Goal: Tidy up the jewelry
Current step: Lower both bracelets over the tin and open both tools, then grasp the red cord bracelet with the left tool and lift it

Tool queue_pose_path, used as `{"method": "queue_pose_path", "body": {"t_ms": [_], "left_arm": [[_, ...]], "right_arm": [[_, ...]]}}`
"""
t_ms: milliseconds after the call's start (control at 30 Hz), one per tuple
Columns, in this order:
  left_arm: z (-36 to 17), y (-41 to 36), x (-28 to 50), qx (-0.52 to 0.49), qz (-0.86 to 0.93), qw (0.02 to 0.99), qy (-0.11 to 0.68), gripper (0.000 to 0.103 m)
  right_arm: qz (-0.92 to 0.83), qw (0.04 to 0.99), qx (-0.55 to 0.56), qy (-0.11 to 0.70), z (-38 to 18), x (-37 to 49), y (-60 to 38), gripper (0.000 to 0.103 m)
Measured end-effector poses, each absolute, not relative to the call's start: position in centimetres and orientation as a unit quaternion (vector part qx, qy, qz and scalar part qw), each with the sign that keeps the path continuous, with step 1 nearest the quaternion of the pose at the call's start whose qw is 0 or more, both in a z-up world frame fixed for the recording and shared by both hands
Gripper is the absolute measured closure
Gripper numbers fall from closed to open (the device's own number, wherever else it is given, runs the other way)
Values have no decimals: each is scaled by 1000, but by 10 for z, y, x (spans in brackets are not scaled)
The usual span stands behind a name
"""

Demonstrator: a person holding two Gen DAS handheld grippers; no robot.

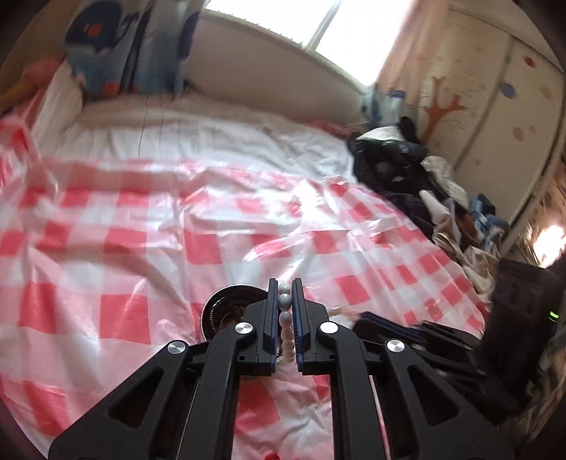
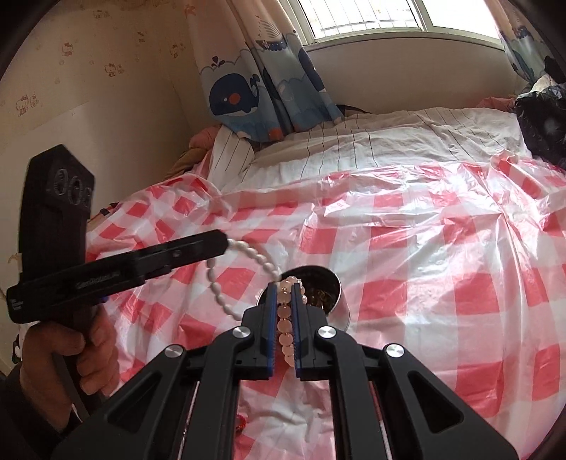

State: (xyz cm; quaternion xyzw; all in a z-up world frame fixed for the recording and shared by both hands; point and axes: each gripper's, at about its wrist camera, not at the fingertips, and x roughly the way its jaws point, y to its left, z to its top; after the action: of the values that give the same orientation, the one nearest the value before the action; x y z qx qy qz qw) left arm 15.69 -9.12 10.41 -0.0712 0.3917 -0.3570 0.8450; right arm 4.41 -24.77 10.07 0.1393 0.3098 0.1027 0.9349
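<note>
Left gripper clamped on a strand of white oval beads; right gripper clamped on a bracelet of round pink beads. Both pieces lifted clear of the bed, just above and beside a small dark round dish with what looks like gold chain inside.

Possible trouble, as a judgement: in the right wrist view, white strand looping from the left gripper down to the pink bracelet at the dish's near rim, seemingly touching or caught there. Pulling apart could drag one piece out of its grip, snap a thread, or tip the dish. Smooth beads between narrow pads also likely to roll and slip under a jerk. Anything dropped would slide into the folds beside the dish and be hard to find.

Under the dish: a crinkled, glossy red-and-white checked plastic sheet over the bed, soft and uneven, poor footing for a small dish. Beyond the dish: white striped bedding, a whale-print curtain, a bright window. To the right of the dish in the left wrist view: a heap of dark clothes and a painted wardrobe. To the left of the dish in the right wrist view: a hand on the left gripper's handle.
</note>
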Motion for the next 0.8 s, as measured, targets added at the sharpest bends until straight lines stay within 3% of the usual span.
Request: {"method": "queue_pose_path", "body": {"t_ms": [100, 267, 300, 333, 400, 567, 667, 800], "left_arm": [[71, -94, 178, -43, -301, 842, 446, 75], [58, -63, 158, -20, -281, 849, 446, 59], [57, -58, 151, -13, -281, 850, 446, 59], [56, -51, 142, -3, -281, 850, 446, 58], [56, -41, 122, 14, -290, 848, 443, 56], [52, -39, 54, 84, -361, 822, 431, 52], [40, -50, 29, 127, -378, 807, 436, 52], [27, -63, 21, 133, -378, 798, 449, 52]], "right_arm": [[111, 935, 144, 305, 105, 59, -245, 95], [139, 921, 187, 312, 93, 91, -248, 94], [131, 919, 181, 326, 86, 99, -246, 94], [115, 914, 171, 350, 74, 108, -246, 81], [85, 907, 164, 379, 57, 112, -248, 67], [67, 909, 153, 382, 56, 72, -253, 66], [68, 910, 144, 382, 56, 37, -251, 55], [76, 900, 162, 398, 41, -6, -252, 54]]}}
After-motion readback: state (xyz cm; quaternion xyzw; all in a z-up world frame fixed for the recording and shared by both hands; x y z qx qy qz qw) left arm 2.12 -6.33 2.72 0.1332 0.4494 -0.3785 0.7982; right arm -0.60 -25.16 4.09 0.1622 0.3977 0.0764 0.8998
